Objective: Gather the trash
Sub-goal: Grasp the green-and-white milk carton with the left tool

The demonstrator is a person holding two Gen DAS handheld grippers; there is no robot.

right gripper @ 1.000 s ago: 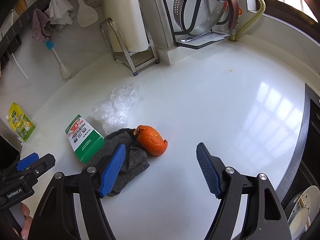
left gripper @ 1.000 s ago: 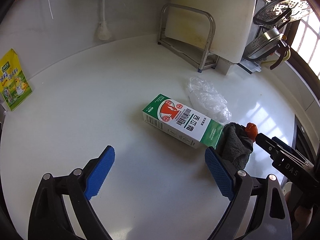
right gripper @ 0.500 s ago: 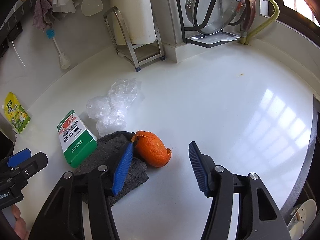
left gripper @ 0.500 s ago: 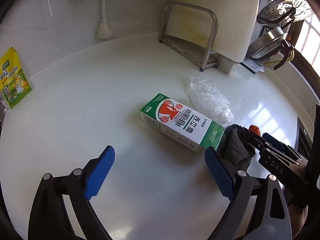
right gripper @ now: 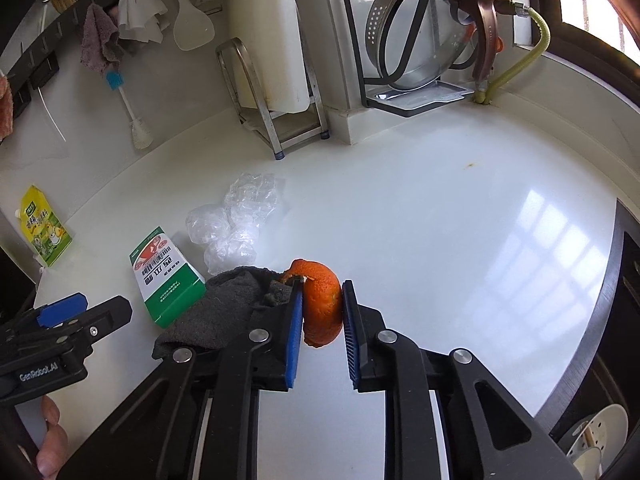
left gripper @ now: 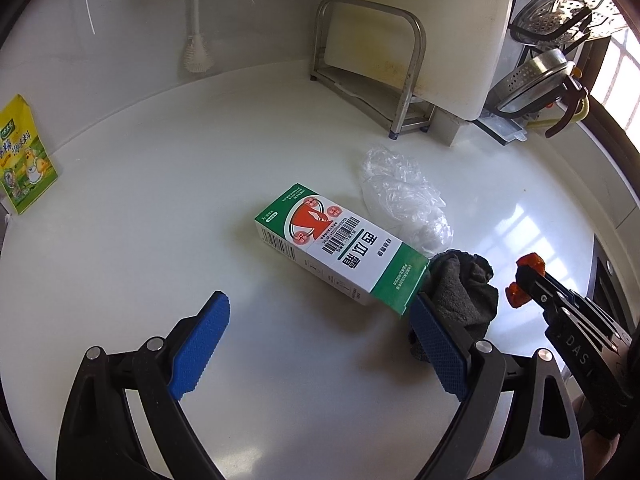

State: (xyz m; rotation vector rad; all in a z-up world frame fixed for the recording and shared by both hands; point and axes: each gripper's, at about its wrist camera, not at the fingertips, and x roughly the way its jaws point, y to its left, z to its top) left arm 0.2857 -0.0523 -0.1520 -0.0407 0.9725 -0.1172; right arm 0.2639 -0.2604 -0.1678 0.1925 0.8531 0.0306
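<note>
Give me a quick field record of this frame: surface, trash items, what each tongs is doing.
surface: glossy white counter
right tongs: jaws just closed, pads pressing curled orange peel
left tongs: open, empty, above counter near carton
carton: green-and-white cardboard carton, lying flat
cloth: dark grey crumpled cloth, touching carton end, beside peel
plastic: clear crumpled plastic wrap, behind cloth
pouch: yellow printed pouch, against wall

A home kitchen: white countertop (right gripper: 420, 208), cutting board (right gripper: 266, 32) in its rack, hanging strainer (right gripper: 416, 28), dish brush (right gripper: 130, 110).
</note>
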